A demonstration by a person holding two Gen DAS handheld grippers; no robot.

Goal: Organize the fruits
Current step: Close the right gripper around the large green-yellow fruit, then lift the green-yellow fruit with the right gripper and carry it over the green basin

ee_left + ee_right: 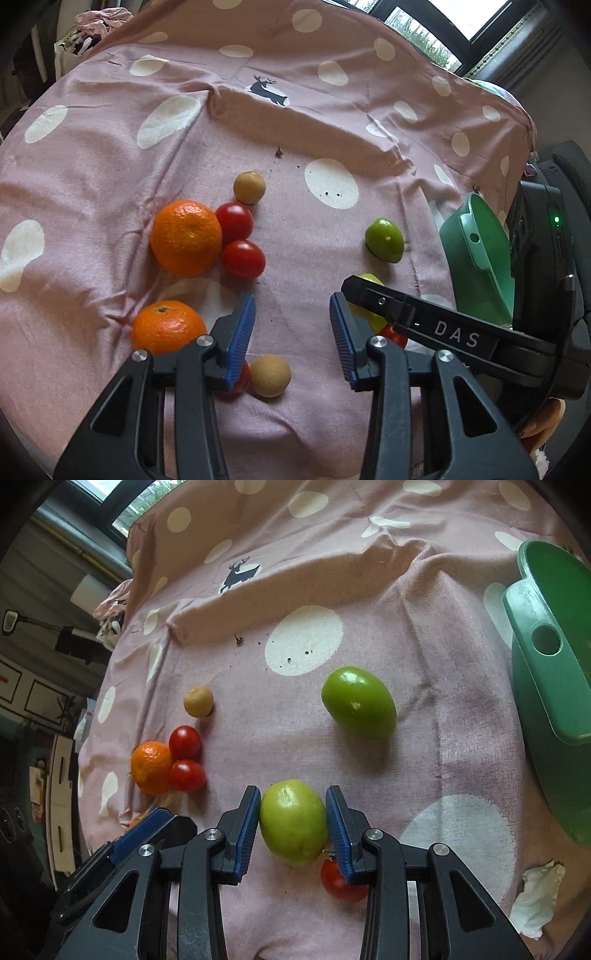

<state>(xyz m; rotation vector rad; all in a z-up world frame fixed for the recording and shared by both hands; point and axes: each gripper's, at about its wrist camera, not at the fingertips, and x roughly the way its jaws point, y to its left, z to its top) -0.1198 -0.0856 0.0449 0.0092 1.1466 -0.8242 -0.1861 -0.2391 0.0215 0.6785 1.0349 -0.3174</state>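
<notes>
Left gripper [291, 325] fingers spread, pinching nothing, above the cloth [110, 147] between orange [168, 326] and longan [269, 374]. Right gripper [291, 821] fingers pinch a green fruit [293, 821]. Risks: smooth skin slips from the pads; tomato [340, 882] right beside the right finger gets nudged. Bowl [554, 664] is well off right, a long carry.

Right gripper [292, 825] pitched downward, pads closed against a green fruit [293, 823]. Left gripper [292, 334] pitched downward, jaws parted, nothing between them.
</notes>
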